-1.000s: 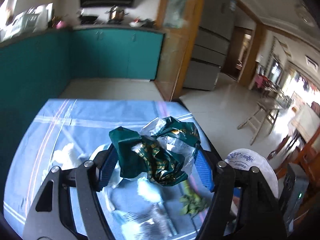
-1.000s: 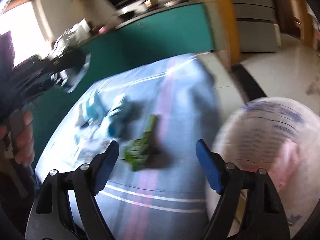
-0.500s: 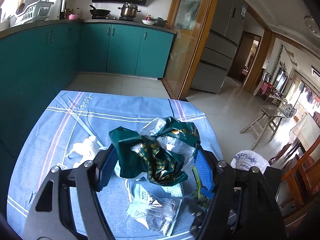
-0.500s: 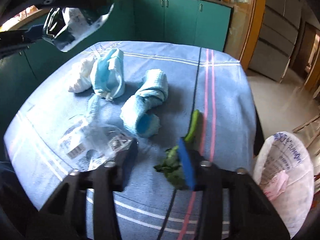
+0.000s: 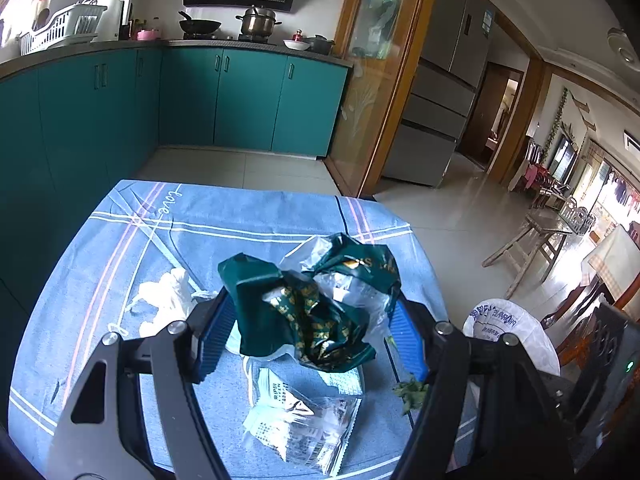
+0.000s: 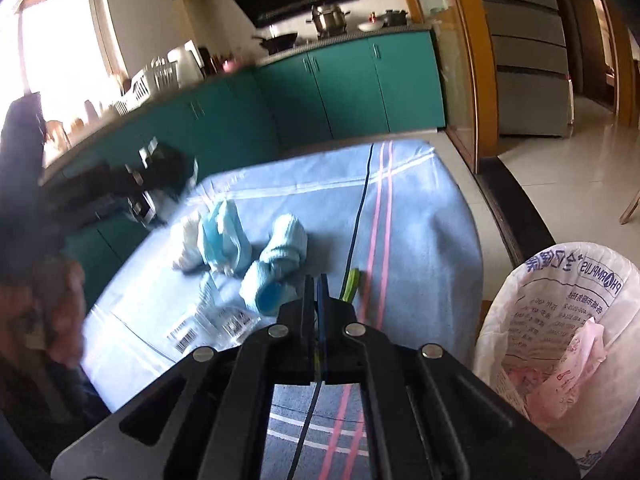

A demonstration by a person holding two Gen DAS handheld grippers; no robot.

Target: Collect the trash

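Observation:
My left gripper (image 5: 312, 320) is shut on a crumpled dark green wrapper (image 5: 280, 292) with clear plastic in it, held above the blue tablecloth (image 5: 200, 240). My right gripper (image 6: 317, 280) is shut, and a green vegetable stalk (image 6: 351, 282) sticks out past its fingertips to the right. Its leaves (image 5: 412, 390) hang beside the left gripper's right finger. A bin lined with a white printed bag (image 6: 560, 320) stands off the table's right edge, also visible in the left wrist view (image 5: 508, 328). It holds a pink bag.
On the cloth lie a rolled light blue sock (image 6: 276, 264), a blue face mask (image 6: 224, 236), a white tissue (image 5: 164, 304) and a clear barcode packet (image 5: 304, 424). Teal cabinets line the far side. A wooden stool (image 5: 528, 240) stands on the tiled floor.
My right gripper dropped onto the green vegetable scrap, shut on it and rose with it. The left gripper kept its hold on the wrapper and barely moved.

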